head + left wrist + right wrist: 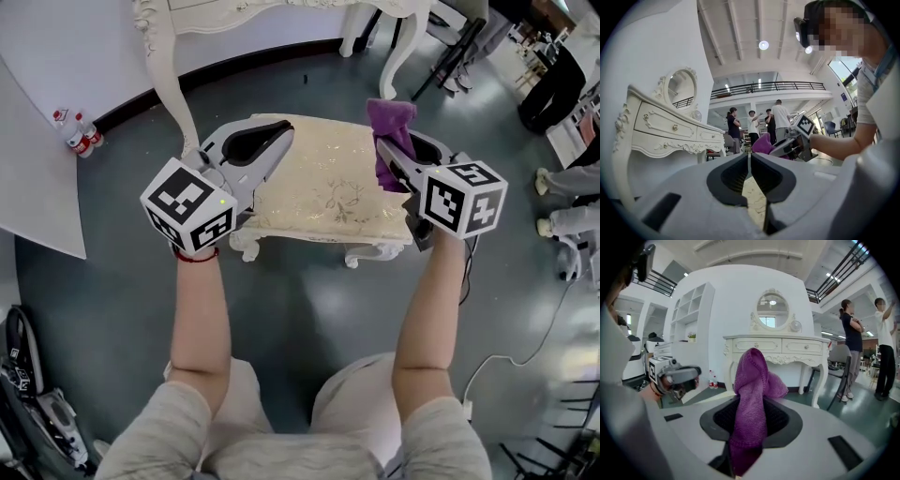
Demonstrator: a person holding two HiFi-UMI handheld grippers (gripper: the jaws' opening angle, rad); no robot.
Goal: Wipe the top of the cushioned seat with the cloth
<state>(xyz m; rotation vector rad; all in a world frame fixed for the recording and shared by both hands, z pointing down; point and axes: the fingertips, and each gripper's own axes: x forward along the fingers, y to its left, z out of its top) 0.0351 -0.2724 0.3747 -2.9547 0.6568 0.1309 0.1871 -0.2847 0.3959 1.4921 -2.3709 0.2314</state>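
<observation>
Right gripper view: cloth (750,394) is clamped in the right gripper (386,155), best pressed flat onto the seat (319,197) and swept across; left gripper (279,139) is closed, empty.

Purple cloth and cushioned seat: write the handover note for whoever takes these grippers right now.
Left gripper: fingers together, empty, over the left edge of the cream, floral-patterned cushioned seat.
Right gripper: shut on the purple knitted cloth, which bunches out in front, at the seat's right edge.
Done: the cloth is in the grip. It appears not to touch the seat top.
Left: wipe the seat top; nothing shows any of it wiped.
</observation>
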